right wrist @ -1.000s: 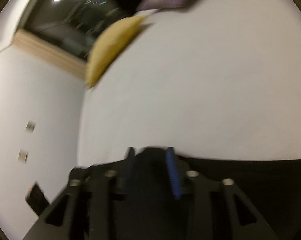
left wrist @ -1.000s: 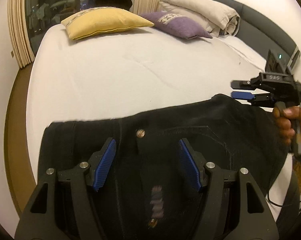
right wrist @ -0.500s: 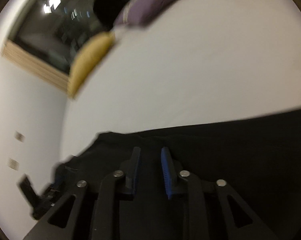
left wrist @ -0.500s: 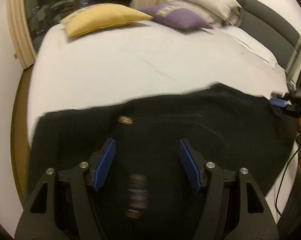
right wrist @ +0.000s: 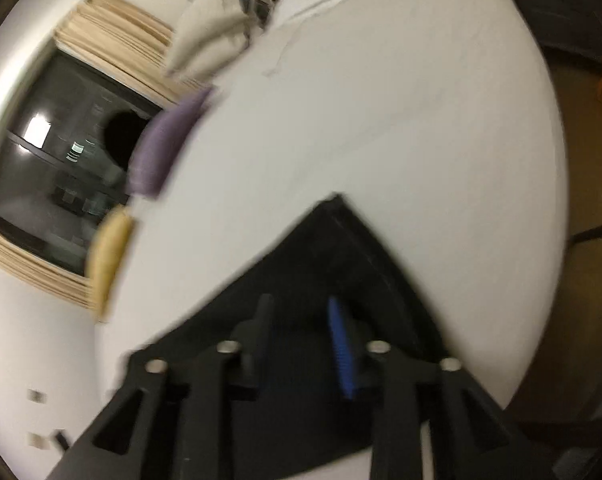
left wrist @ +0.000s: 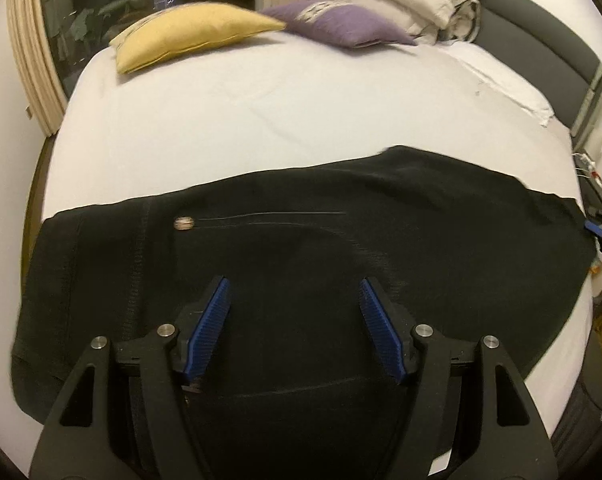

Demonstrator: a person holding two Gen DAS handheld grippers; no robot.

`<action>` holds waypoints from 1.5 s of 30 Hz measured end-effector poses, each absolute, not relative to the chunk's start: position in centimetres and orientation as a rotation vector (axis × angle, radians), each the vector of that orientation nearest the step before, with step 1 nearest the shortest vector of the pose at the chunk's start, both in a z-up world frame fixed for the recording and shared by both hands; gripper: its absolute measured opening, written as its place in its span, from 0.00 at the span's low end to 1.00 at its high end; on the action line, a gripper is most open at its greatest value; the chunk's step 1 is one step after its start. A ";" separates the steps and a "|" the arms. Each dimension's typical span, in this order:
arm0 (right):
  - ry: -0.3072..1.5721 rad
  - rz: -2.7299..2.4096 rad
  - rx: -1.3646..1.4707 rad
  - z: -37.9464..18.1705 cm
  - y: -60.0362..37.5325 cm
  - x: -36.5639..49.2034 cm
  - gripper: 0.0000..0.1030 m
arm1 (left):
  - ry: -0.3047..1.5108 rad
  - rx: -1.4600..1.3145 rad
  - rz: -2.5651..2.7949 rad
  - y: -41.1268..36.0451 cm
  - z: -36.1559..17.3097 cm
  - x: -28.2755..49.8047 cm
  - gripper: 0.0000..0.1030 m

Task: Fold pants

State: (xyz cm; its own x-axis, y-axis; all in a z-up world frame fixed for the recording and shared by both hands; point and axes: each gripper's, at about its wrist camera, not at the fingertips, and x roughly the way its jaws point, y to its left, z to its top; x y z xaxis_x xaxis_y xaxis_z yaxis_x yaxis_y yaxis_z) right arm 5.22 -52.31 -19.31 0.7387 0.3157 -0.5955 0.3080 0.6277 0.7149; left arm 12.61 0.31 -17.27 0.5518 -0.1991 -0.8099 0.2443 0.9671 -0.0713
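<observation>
Black pants [left wrist: 301,248] lie spread across the lower half of the frame on the white bed [left wrist: 261,120]. Left gripper [left wrist: 295,320] hovers with jaws wide and empty; right gripper [right wrist: 301,344] has jaws narrower, nothing visibly pinched. Looks like smoothing before the fold; next, grab an edge.

Black pants [left wrist: 301,240] spread flat across white bed [left wrist: 261,120].
</observation>
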 end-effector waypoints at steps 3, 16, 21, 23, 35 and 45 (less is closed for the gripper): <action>0.809 0.162 0.879 -19.5 -47.5 6.6 0.51 | 0.971 0.084 -0.275 -1.3 -18.3 11.9 0.64; 0.799 -0.318 0.712 -18.0 -51.2 3.1 0.57 | 0.956 0.071 -0.211 -1.2 -17.7 11.8 0.65; 0.773 -0.262 0.776 -18.6 -53.0 -4.4 0.58 | 0.925 0.074 -0.322 -5.1 -16.4 10.1 0.65; 0.740 -0.243 0.925 -20.3 -53.5 -6.1 0.58 | 0.929 0.084 -0.370 -7.0 -16.5 10.0 0.65; 0.764 -0.252 1.130 -25.0 -53.8 -4.5 0.58 | 0.999 0.039 -0.480 -11.5 -18.6 10.1 0.65; 0.587 -0.216 1.335 -26.8 -54.5 -4.1 0.45 | 1.014 0.019 -0.524 -11.4 -18.7 9.4 0.65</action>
